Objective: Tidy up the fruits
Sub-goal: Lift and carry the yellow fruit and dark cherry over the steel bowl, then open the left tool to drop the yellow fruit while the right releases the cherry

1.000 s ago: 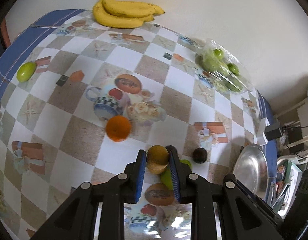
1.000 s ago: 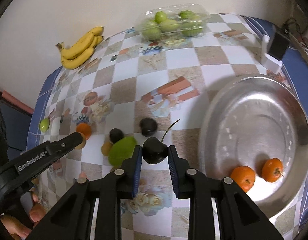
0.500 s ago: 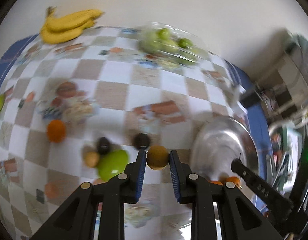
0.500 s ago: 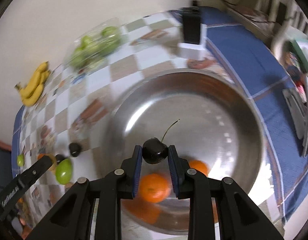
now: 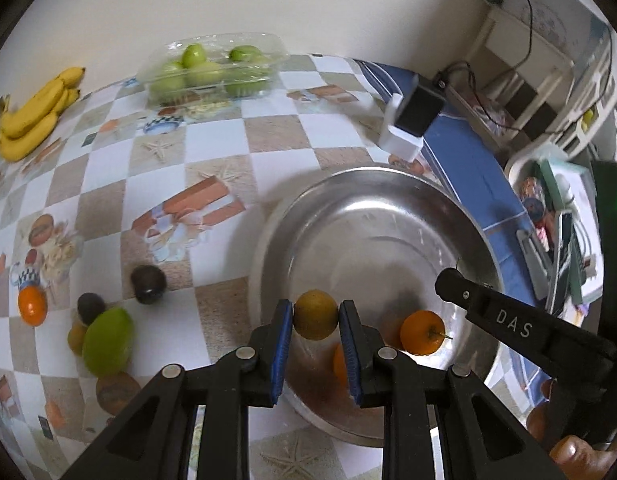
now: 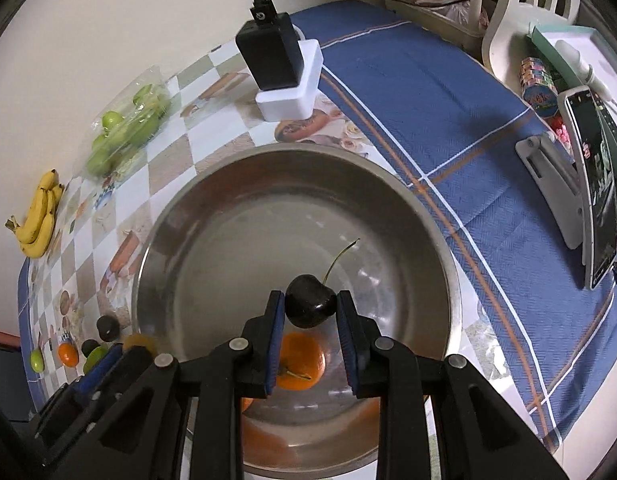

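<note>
Both grippers are now hanging over the steel bowl (image 6: 156, 248), having swung there from the loose fruit on the checked tablecloth (image 5: 212, 168) a second ago. The left gripper (image 5: 315, 344) is pinching a yellow-brown round fruit (image 5: 315, 314) just inside the bowl's near-left rim. The right gripper (image 6: 310, 334) is pinching a dark cherry (image 6: 310, 306) by its body, stem pointing away, above the bowl's middle. Two oranges (image 5: 422, 332) are lying in the bowl's near side, under the fingers. Neither carried fruit is resting in the bowl yet; the transfer looks nearly done, with only the release left.

Left of the bowl, a green mango (image 5: 107, 340), dark round fruits (image 5: 148, 284) and an orange (image 5: 32, 306) are waiting, so more trips seem needed. Bananas (image 5: 32, 116) and a clear tray of green fruit (image 5: 212, 72) are sitting far beyond the bowl.
</note>
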The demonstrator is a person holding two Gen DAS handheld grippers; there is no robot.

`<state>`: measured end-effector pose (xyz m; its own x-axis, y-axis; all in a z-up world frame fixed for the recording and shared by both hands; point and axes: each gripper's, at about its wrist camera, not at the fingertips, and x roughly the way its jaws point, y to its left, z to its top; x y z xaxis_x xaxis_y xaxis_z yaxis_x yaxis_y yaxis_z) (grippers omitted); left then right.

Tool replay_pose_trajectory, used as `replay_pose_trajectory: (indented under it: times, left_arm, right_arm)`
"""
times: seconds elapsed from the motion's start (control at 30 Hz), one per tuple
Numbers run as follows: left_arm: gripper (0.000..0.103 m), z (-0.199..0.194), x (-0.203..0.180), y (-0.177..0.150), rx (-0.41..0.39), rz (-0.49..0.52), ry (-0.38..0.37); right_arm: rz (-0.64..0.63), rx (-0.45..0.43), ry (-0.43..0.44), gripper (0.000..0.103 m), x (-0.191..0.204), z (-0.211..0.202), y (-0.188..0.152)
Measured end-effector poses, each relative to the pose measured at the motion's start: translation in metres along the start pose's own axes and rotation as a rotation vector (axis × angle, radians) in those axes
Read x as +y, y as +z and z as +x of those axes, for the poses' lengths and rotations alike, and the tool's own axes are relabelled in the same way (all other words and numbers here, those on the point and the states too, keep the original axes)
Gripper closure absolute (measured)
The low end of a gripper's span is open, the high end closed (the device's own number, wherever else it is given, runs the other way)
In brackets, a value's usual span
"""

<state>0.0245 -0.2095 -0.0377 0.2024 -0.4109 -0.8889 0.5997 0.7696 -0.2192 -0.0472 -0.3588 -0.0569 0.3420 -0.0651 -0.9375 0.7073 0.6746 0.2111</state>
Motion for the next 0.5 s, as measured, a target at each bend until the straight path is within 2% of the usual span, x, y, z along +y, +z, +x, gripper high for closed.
replay_pose_trajectory:
  times: [0.5]
  left_arm:
    - [0.077,0.014,-0.006,-0.003,0.020,0.023,-0.005]
  right_arm:
    - [-0.023,-0.006,-0.005,0.075,0.005,0.016,-0.004]
